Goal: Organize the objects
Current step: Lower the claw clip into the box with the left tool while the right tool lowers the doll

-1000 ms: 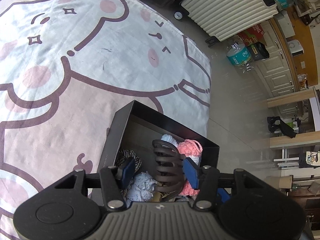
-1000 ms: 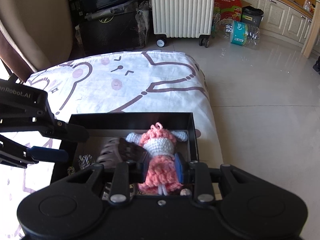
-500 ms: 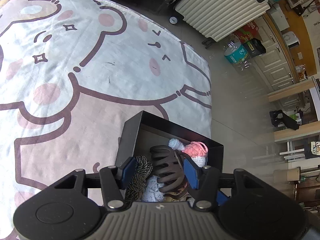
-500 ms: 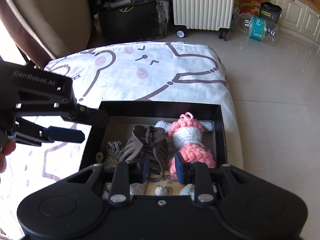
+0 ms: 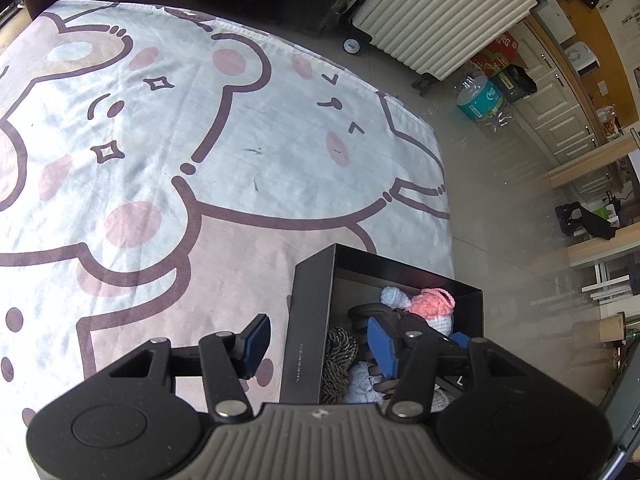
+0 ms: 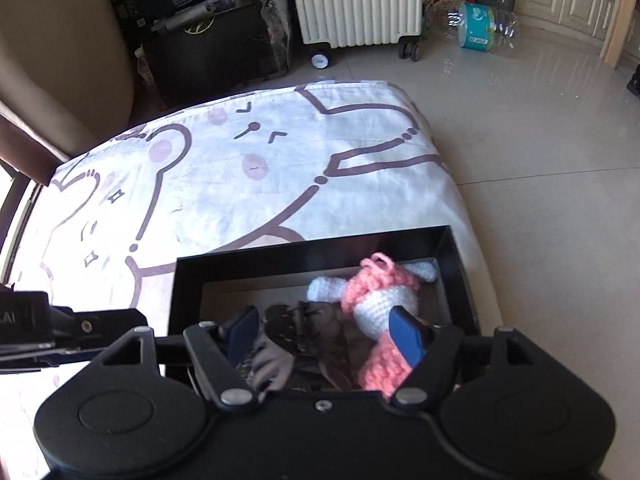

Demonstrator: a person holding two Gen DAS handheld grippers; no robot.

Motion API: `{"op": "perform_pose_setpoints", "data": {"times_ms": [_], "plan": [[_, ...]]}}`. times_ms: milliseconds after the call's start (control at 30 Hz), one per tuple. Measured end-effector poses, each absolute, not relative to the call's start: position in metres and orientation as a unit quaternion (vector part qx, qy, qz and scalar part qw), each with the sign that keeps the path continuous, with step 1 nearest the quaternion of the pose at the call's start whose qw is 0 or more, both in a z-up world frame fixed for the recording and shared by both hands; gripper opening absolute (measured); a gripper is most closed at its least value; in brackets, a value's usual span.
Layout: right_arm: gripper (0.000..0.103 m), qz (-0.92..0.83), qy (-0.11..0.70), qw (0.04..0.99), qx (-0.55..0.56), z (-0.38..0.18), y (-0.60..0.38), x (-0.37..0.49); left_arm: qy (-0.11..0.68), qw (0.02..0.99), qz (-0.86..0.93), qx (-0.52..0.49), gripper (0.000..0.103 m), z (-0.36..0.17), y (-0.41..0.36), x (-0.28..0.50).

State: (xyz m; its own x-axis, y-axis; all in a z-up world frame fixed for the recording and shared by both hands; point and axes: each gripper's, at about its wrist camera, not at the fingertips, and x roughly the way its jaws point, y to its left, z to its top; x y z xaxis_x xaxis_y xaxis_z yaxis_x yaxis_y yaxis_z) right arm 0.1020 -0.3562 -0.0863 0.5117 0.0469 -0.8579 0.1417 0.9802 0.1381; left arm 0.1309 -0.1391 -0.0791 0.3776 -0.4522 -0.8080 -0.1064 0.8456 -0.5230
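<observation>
Right gripper point(image 6: 324, 334) jaws have just been opened wide; the brown hair claw point(image 6: 308, 320) is released between them, no pad contact, resting in the black box point(image 6: 280, 254). Left gripper point(image 5: 320, 340) is half open, empty, straddling the box wall, likely as a brace.

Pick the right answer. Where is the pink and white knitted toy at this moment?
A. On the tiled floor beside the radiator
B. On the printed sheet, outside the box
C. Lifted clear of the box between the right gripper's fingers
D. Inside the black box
D: the knitted toy lies inside the black box, next to a brown hair clip, and the right gripper stands open over them.
</observation>
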Motion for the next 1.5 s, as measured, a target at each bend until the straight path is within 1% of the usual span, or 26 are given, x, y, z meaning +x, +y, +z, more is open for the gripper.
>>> {"op": "perform_pose_setpoints", "data": {"times_ms": [100, 167, 200, 233, 267, 333, 400, 533, 700, 833, 1067, 1200, 1267, 1333, 1367, 1467, 1500], "plan": [[0.074, -0.016, 0.511, 0.855, 0.088, -0.09, -0.349, 0.11, 0.549, 0.79, -0.111, -0.249, 0.054, -0.08, -0.137, 0.131], [0.073, -0.02, 0.532, 0.843, 0.079, -0.095, -0.346, 0.116, 0.55, 0.79, -0.112, -0.247, 0.054, -0.081, -0.135, 0.131], [0.068, -0.019, 0.544, 0.835, 0.074, -0.098, -0.346, 0.12, 0.55, 0.79, -0.113, -0.246, 0.054, -0.081, -0.134, 0.131], [0.061, -0.015, 0.554, 0.829, 0.07, -0.1, -0.347, 0.122, 0.551, 0.79, -0.114, -0.245, 0.054, -0.081, -0.134, 0.131], [0.059, -0.009, 0.56, 0.825, 0.071, -0.102, -0.348, 0.124, 0.551, 0.79, -0.116, -0.243, 0.054, -0.082, -0.133, 0.131], [0.045, 0.018, 0.566, 0.819, 0.089, -0.102, -0.353, 0.127, 0.55, 0.792, -0.118, -0.238, 0.054, -0.082, -0.131, 0.131], [0.045, 0.03, 0.569, 0.818, 0.073, -0.099, -0.354, 0.131, 0.548, 0.795, -0.117, -0.231, 0.055, -0.081, -0.129, 0.131], [0.045, 0.07, 0.568, 0.82, -0.014, -0.09, -0.341, 0.133, 0.55, 0.796, -0.115, -0.225, 0.054, -0.084, -0.124, 0.133], [0.045, 0.128, 0.552, 0.815, -0.123, -0.076, -0.323, 0.132, 0.55, 0.797, -0.117, -0.222, 0.055, -0.085, -0.121, 0.134], [0.045, 0.187, 0.532, 0.808, -0.173, -0.069, -0.314, 0.129, 0.548, 0.798, -0.121, -0.219, 0.055, -0.084, -0.121, 0.133], [0.045, 0.258, 0.479, 0.82, -0.177, -0.061, -0.303, 0.126, 0.548, 0.799, -0.121, -0.216, 0.055, -0.084, -0.12, 0.134], [0.045, 0.274, 0.473, 0.809, -0.215, -0.076, -0.296, 0.122, 0.549, 0.799, -0.117, -0.214, 0.054, -0.086, -0.118, 0.134], [0.048, 0.271, 0.476, 0.805, -0.227, -0.082, -0.297, 0.121, 0.55, 0.799, -0.117, -0.213, 0.054, -0.086, -0.116, 0.135], [0.055, 0.261, 0.482, 0.805, -0.226, -0.084, -0.3, 0.121, 0.55, 0.8, -0.116, -0.212, 0.054, -0.086, -0.116, 0.135], [0.055, 0.255, 0.48, 0.807, -0.229, -0.084, -0.303, 0.12, 0.55, 0.8, -0.117, -0.211, 0.054, -0.086, -0.117, 0.135], [0.053, 0.237, 0.489, 0.807, -0.233, -0.083, -0.311, 0.119, 0.55, 0.8, -0.121, -0.206, 0.055, -0.085, -0.12, 0.134], [0.05, 0.232, 0.492, 0.805, -0.236, -0.084, -0.312, 0.119, 0.55, 0.8, -0.122, -0.205, 0.055, -0.085, -0.12, 0.133]]}}
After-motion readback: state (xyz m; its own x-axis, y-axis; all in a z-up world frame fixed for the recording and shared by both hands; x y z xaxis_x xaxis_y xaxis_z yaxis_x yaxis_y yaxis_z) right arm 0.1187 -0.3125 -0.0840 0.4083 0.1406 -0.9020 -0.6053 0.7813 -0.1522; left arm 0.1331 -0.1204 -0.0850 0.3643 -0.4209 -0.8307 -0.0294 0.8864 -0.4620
